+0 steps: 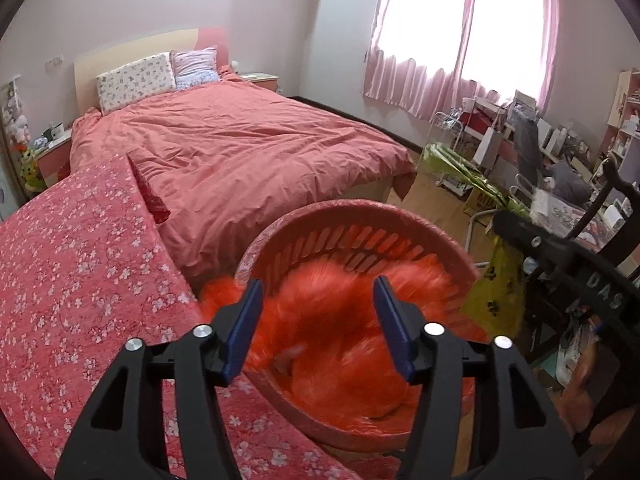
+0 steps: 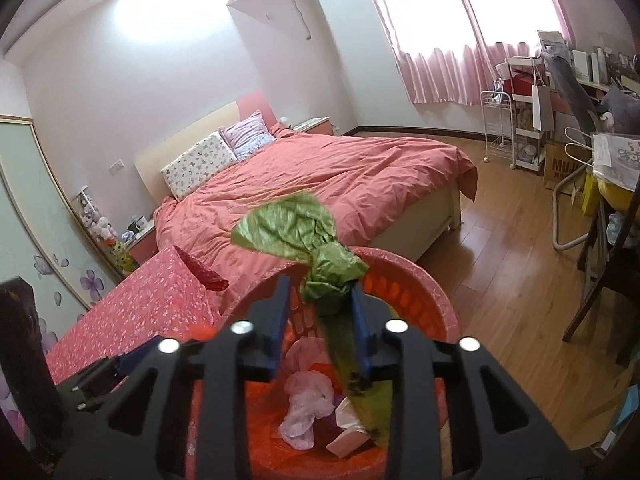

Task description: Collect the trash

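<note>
A red slatted trash basket (image 1: 352, 236) lined with an orange plastic bag (image 1: 340, 344) stands beside the bed; it also shows in the right wrist view (image 2: 412, 292). My left gripper (image 1: 318, 328) is open just above the blurred orange bag. My right gripper (image 2: 320, 320) is over the basket, and a green plastic bag (image 2: 296, 232) hangs between its fingers, against the right finger; the jaws stand partly apart. The green bag and right gripper show at the right of the left wrist view (image 1: 496, 288). Pink plastic (image 2: 308, 404) and white paper (image 2: 348, 436) lie inside the basket.
A bed with a pink duvet (image 2: 340, 184) lies ahead. A bench with a red floral cover (image 1: 80, 280) is at the left. Wood floor (image 2: 500, 272) is at the right, with a white cart (image 2: 498, 128), cluttered shelves and a dark chair (image 2: 600, 272).
</note>
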{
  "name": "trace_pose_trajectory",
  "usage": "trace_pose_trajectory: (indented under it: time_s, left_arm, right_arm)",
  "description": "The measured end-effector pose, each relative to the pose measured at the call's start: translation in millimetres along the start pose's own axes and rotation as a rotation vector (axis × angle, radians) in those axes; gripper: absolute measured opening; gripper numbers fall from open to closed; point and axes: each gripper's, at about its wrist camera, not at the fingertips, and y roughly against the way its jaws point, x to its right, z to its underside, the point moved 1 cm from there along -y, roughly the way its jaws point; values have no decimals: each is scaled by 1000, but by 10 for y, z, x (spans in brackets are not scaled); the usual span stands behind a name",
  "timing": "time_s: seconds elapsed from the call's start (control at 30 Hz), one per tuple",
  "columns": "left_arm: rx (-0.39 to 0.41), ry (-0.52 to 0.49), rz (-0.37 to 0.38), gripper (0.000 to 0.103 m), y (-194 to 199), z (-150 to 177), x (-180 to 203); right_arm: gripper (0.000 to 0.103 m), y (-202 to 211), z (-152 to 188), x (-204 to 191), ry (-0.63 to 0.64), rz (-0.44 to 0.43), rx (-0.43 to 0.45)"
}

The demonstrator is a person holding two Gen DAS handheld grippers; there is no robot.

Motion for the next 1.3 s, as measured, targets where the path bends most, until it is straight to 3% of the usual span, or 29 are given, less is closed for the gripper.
trace_pose_trajectory:
  time_s: [0.27,0.4,0.53,0.8,0.93,1.13,1.3]
  left_arm:
    - [-16,51,-61,66,123,78,-279]
    - [15,104,-95,69,403,125,-467]
    - [75,131,-146,82,769,191,-643]
    - [157,179,-285,97,1498,520,-876]
    - [184,223,-334,101,1798,736,-887]
    - [199,267,-420,101,2125,1064,-816]
    - [182,312,-464,101,2277,1286,-780]
  right_arm:
    - [53,60,80,-52,12,-7,-1]
    - [55,183,92,-138,24,-18,6]
    - [64,424,137,-257,66,-8,39]
    - [99,1040,372,-542,175,35,133]
    - [99,1373,549,-679,230,77,183]
    - [99,1813,906,-870,311,226,255]
    - [99,2004,1147,-872,296,163,192]
